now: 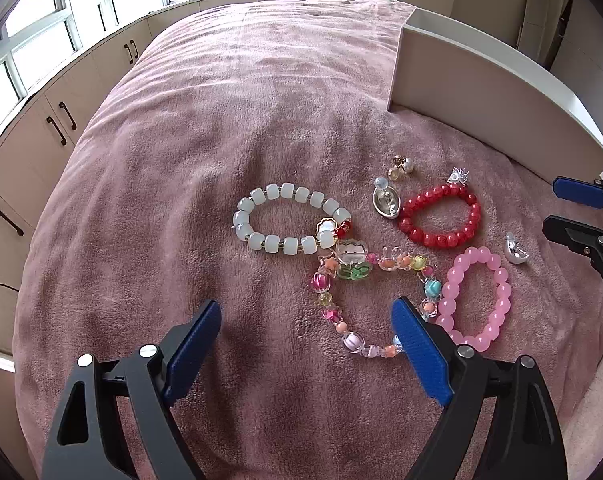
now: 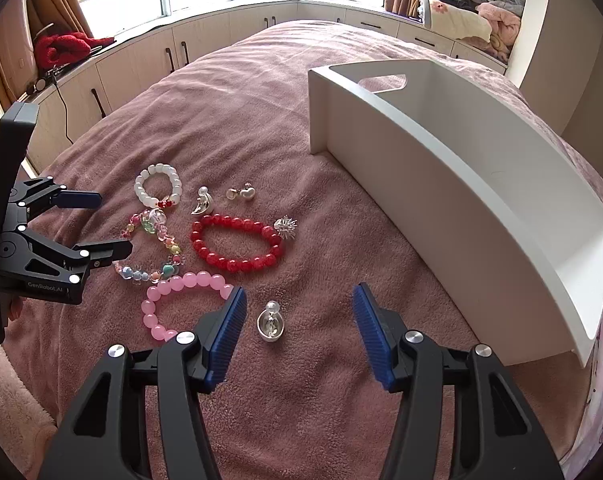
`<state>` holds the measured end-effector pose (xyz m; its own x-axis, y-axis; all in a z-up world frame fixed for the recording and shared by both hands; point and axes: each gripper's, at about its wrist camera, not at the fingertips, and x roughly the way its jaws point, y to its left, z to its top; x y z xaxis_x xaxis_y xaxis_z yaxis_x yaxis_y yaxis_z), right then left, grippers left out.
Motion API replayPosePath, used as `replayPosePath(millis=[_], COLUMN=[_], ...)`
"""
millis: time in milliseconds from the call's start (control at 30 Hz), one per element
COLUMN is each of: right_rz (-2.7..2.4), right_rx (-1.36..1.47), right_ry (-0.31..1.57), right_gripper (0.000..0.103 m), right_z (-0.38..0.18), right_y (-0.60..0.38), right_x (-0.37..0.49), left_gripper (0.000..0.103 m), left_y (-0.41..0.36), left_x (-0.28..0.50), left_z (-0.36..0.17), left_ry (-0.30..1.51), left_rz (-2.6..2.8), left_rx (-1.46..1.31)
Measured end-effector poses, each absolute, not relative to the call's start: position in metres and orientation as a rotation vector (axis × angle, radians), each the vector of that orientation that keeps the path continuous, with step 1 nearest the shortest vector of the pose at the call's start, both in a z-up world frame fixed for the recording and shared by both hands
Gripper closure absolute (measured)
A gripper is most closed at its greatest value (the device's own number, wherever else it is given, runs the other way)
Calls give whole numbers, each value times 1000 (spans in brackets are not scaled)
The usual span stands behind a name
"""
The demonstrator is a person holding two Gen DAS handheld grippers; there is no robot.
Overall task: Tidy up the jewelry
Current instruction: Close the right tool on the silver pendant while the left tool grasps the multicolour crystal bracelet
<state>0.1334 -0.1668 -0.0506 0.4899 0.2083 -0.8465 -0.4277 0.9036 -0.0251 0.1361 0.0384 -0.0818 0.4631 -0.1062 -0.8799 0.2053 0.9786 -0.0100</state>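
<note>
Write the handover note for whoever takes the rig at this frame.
Left gripper: open, empty, over the multicolour charm bracelet.
Right gripper: open, empty, silver drop earring between its fingers, untouched.
On the pink blanket: white bracelet, red bracelet, pink bracelet, small earrings.
White tray: nothing visible inside.
Done: nothing. Left: everything.

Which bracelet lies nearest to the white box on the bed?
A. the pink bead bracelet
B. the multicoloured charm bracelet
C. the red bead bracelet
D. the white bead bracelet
C: in the right wrist view the red bead bracelet lies closest to the white box, with the other bracelets farther left of it.
</note>
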Motion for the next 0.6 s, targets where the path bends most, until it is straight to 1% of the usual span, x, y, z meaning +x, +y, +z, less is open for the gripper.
replayPosePath(millis=[33,100,167,233,333,367,467,500,533,600], right_rz=[401,416,426,438,437,435,438,441,450,457], right_rx=[-232,-223,-225,-229,-250,-256,-262,-257,-244,-227], right_ry=[1007,1034,1044,1060,1095,1105,1125,1132,1141,1152], right_gripper=[51,58,58,61,63,65,73,79,83,84], right_z=[-56,-64,-69,-74,-83,-86,-92,-94,-95,-98], right_y=[-167,-167,-165,-162,-157,-156,-154,-154,-154,-155], right_x=[135,137,138,140,141,142,144,146,146,147], left_gripper=[22,25,29,43,52,53,65,69,71,74], left_y=[38,35,34,34,36,37,38,37,37,36], left_x=[137,137,137,137,138,138,140,141,143,143], left_z=[-86,-92,-92,-91,-91,-91,-92,-92,-93,-94], left_ry=[1080,1084,1069,1056,1054,1054,1046,1047,1050,1048], left_rz=[-196,-194,-194,-201,-205,-204,-207,-209,-214,-220], left_rx=[104,127,132,120,98,94,85,85,84,92])
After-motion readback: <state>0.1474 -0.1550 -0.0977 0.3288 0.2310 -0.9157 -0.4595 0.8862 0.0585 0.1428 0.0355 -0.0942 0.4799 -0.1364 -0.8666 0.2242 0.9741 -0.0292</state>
